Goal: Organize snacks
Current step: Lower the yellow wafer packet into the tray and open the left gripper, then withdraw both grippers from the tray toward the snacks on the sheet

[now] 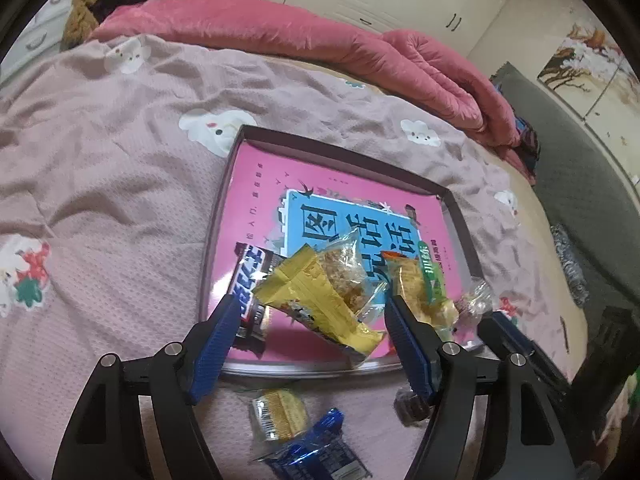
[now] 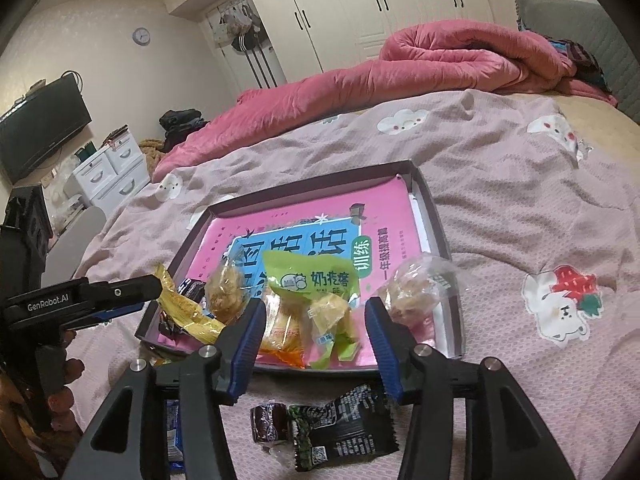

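I have both tools over the near edge of the shallow box [image 1: 460, 216], which sits on the mauve bedspread [image 1: 120, 200] with a pink book [image 1: 256, 184] lining its floor. My left hand-held gripper [image 1: 308, 312] stands with its jaws spread and nothing pressed between the blue pads; the yellow snack packet [image 1: 320, 300] lies in the gap between them, resting in the box and free of both pads, with a dark chocolate bar [image 1: 252, 284] just beside the left finger. My right hand-held gripper [image 2: 316, 320] is likewise parted, its pads apart from the green-wrapped pastry [image 2: 316, 284] and the orange-wrapped cake [image 2: 280, 332] that lie in the box between and beyond its fingers. A clear-wrapped round pastry [image 2: 412, 288] leans at the box's right wall, touching the right finger's outer side or just beside it; I cannot tell which. Outside the box, on the bedspread nearest me, there are a black packet [image 2: 348, 420] and a small dark sweet [image 2: 268, 420] below the right tool, and a blue packet [image 1: 316, 448] and a pale biscuit pack [image 1: 280, 416] below the left. A pink quilt [image 2: 440, 60] is bunched along the far side of the bed.
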